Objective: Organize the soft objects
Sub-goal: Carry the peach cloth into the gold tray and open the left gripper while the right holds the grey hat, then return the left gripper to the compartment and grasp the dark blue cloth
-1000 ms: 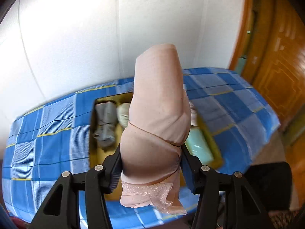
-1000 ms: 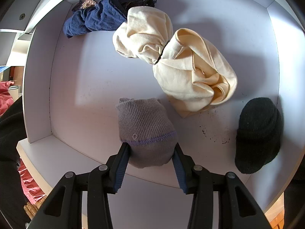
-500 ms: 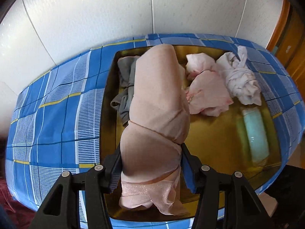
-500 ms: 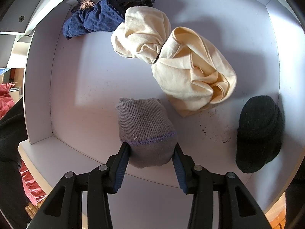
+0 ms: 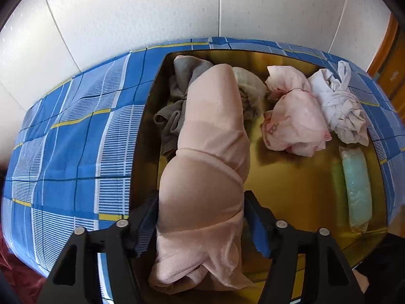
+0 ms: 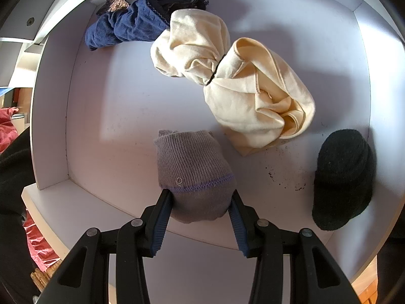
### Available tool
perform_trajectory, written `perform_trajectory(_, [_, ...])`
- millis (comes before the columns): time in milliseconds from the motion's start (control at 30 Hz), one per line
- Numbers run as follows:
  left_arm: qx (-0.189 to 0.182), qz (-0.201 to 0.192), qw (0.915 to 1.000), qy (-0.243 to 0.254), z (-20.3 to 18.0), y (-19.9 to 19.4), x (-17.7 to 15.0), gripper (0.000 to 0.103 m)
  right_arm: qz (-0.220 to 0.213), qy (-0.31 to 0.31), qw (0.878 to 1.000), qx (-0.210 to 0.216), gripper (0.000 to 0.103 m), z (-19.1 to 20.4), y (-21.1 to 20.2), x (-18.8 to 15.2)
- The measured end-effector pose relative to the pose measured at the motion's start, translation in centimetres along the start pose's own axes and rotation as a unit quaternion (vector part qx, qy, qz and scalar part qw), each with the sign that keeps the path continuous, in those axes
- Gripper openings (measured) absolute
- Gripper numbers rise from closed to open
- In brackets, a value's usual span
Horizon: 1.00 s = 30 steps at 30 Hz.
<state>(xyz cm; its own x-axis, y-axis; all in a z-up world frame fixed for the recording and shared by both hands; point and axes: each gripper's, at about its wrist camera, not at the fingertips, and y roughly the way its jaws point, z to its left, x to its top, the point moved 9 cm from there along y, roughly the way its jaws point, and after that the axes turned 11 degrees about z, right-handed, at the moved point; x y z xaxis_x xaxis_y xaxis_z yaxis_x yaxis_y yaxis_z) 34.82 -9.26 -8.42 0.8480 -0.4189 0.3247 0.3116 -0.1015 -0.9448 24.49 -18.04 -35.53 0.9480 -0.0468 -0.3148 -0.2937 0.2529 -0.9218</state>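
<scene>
Your left tongs have just been opening around the soft, light pink roll over the tray, while your right tongs grip the limp grey sock by its middle above the shelf.

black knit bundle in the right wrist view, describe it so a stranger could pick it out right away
Start at the white shelf compartment below the right gripper. Go to its right side, past the big cream garment. The black knit bundle lies there alone by the right wall, the only black, rounded, fuzzy lump; the blue cloth and grey sock are elsewhere.
</scene>
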Motion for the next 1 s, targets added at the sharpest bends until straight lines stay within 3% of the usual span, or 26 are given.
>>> perform_trajectory(133, [-0.007,-0.027,0.9996,-0.004,-0.2,-1.5,-1.1,0.073,0.000,-0.002,1.000,-0.002,0.045,0.2,0.0,0.1])
perform_trajectory(200, [-0.007,-0.055,0.9984,-0.011,-0.1,-2.7,-1.6,0.083,0.000,-0.002,1.000,-0.002,0.045,0.3,0.0,0.0])
perform_trajectory(300, [-0.001,-0.105,0.9944,-0.008,-0.2,-4.9,-3.1,0.087,0.000,-0.004,1.000,-0.003,0.045,0.3,0.0,0.1])
perform_trajectory(500, [-0.008,-0.160,0.9858,0.051,-2.2,-7.1,-9.0,0.088,0.000,-0.004,1.000,-0.004,0.045,0.3,0.0,0.1])
perform_trajectory(733, [-0.038,-0.125,0.9854,0.109,-5.8,-4.7,-16.7,0.088,-0.002,-0.008,1.000,-0.009,0.045,0.4,0.0,0.0])
perform_trajectory(900, [-0.029,-0.047,0.9835,0.172,-8.7,0.5,-22.0,0.088,-0.004,-0.005,1.000,-0.013,0.043,0.5,-0.2,-0.3])
perform_trajectory(1000, [-0.013,0.004,0.9757,0.219,-10.3,4.5,-24.6,0.088,-0.003,0.002,1.000,-0.014,0.043,0.1,-0.3,-0.5])
